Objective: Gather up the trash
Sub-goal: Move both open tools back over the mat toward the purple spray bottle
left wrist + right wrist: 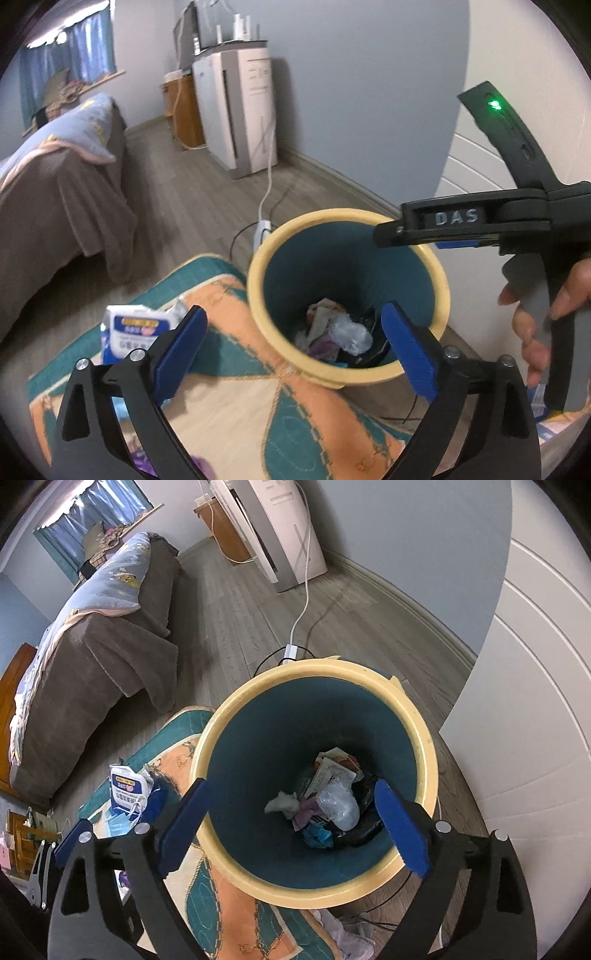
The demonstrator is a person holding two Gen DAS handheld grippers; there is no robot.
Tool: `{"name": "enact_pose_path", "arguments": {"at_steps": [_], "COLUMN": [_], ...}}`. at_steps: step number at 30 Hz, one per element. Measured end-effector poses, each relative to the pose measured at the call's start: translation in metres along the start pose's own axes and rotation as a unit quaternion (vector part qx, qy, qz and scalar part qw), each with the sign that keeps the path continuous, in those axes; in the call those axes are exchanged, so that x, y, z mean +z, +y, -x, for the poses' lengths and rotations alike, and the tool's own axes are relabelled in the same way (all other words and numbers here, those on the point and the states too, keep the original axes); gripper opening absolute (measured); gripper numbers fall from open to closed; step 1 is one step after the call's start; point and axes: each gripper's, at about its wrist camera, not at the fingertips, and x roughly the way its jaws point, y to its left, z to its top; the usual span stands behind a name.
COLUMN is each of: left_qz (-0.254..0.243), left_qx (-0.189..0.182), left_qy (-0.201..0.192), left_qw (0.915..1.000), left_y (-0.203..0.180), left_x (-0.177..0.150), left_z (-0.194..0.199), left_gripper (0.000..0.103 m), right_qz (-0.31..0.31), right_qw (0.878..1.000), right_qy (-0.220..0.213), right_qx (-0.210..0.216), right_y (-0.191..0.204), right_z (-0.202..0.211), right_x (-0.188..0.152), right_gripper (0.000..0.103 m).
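Note:
A round bin with a yellow rim (258, 258) (424, 738) and a teal inside stands on the floor at the edge of a patterned rug. At its bottom lie crumpled clear plastic (349, 332) (338, 805), a white tissue (282, 801) and other wrappers. My left gripper (293, 314) hangs open over the bin's near rim, nothing between its blue pads. My right gripper (291, 786) stands open straight above the bin's mouth, also empty. In the left wrist view its black frame (461, 221) reaches over the far rim, held by a hand (535, 325).
A blue-and-white tissue pack (129, 328) (125, 786) and a blue face mask (118, 823) lie on the rug (240, 406) left of the bin. A brown-covered bed (92, 657) stands at left, a white appliance (240, 110) by the wall, a power strip and cables (291, 651) behind the bin, a white door (535, 701) at right.

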Motion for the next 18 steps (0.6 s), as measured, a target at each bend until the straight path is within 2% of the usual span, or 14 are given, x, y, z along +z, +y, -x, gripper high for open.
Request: {"name": "enact_pose_path", "arguments": {"at_steps": [3, 8, 18], "left_qz": [0.014, 0.031, 0.055], "left_qx": [0.007, 0.017, 0.046], "left_qy": [-0.001, -0.007, -0.017], "left_qw": [0.9999, 0.9994, 0.9972], "left_y": [0.012, 0.032, 0.08], "left_x": [-0.001, -0.002, -0.017], "left_z": [0.006, 0.024, 0.082], "left_gripper": [0.095, 0.095, 0.096], "right_qz": [0.006, 0.011, 0.042], "right_qw": [1.0, 1.0, 0.999], "right_qy": [0.002, 0.002, -0.002], "right_qx": [-0.002, 0.002, 0.007], "right_y": [0.007, 0.018, 0.057], "right_z": [0.0, 0.002, 0.01], "right_x": [-0.001, -0.002, -0.007], "right_gripper": [0.093, 0.094, 0.097]}}
